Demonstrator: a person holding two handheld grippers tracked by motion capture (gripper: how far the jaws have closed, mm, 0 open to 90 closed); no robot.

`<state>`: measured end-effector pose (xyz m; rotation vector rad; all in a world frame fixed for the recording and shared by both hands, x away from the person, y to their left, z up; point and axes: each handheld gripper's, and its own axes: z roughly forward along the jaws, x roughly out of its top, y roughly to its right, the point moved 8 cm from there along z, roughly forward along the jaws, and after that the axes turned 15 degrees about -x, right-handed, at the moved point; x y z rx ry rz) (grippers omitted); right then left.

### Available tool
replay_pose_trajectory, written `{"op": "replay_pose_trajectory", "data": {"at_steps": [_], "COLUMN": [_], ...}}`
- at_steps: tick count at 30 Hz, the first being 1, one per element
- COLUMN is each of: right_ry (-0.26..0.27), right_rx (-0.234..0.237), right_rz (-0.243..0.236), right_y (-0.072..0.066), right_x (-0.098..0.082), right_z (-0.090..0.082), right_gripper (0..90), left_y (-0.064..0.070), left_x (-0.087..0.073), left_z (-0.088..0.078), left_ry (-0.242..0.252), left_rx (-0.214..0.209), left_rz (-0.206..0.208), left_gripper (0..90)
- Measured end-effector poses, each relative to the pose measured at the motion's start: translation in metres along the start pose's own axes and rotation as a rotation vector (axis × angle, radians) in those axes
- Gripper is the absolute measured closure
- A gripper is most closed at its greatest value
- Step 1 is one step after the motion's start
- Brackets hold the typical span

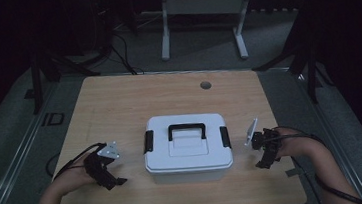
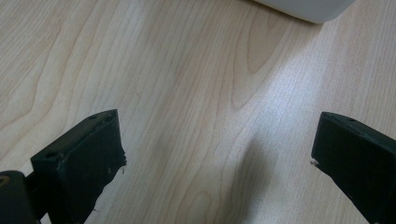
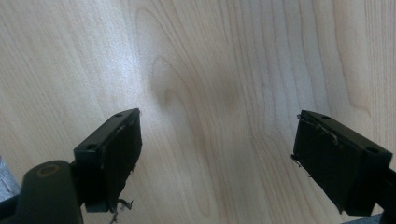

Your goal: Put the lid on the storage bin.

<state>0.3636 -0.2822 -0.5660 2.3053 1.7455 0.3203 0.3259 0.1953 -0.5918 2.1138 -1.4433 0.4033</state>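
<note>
The left gripper (image 1: 106,170) hovers low over the light wooden table (image 1: 119,103) near its front edge, just left of the white plastic storage box (image 1: 187,149); in the left gripper view its jaws stand wide apart over bare wood, with a corner of the box (image 2: 303,9) at the top. The box sits toward the middle of the front half of the table, lid on, its black carrying handle (image 1: 186,130) lying flat on top and a black side latch (image 1: 148,142) at each end. The right gripper (image 1: 267,153) waits just right of the box, its jaws likewise spread with nothing between them (image 3: 215,154).

The step in hand looks like approaching the latches. To do it well, each gripper should probably turn inward toward its own latch (image 1: 225,136), come in level with the lid's edge, and lift both clasps evenly so the box does not slide toward either table edge.
</note>
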Motion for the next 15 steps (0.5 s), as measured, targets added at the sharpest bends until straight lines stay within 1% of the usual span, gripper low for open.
{"op": "replay_pose_trajectory", "data": {"at_steps": [4,6,7,12,14,15], "right_ry": [-0.003,-0.006,-0.008,-0.01,-0.009,-0.01], "right_rx": [0.007,0.009,0.009,0.014,0.015,0.017], "right_rz": [0.003,0.008,0.009,0.01,0.009,0.01], "right_y": [-0.001,-0.002,-0.002,-0.003,-0.003,-0.003], "right_x": [-0.002,-0.004,-0.004,-0.005,-0.004,-0.004], "right_z": [0.003,0.004,0.004,0.005,0.006,0.006], "right_gripper": [15.0,15.0,15.0,15.0,15.0,15.0], "left_y": [0.001,0.001,0.001,0.002,0.002,0.001], "left_x": [-0.005,-0.007,-0.008,-0.013,-0.015,-0.016], "left_z": [0.002,0.002,0.003,0.006,0.007,0.007], "left_ry": [0.016,0.016,0.019,0.009,-0.002,-0.001], "left_rx": [-0.003,0.002,-0.003,-0.005,-0.007,-0.001], "left_rz": [-0.011,-0.014,-0.018,-0.026,-0.033,-0.033], "left_gripper": [1.5,1.5,1.5,1.5,1.5,1.5]}}
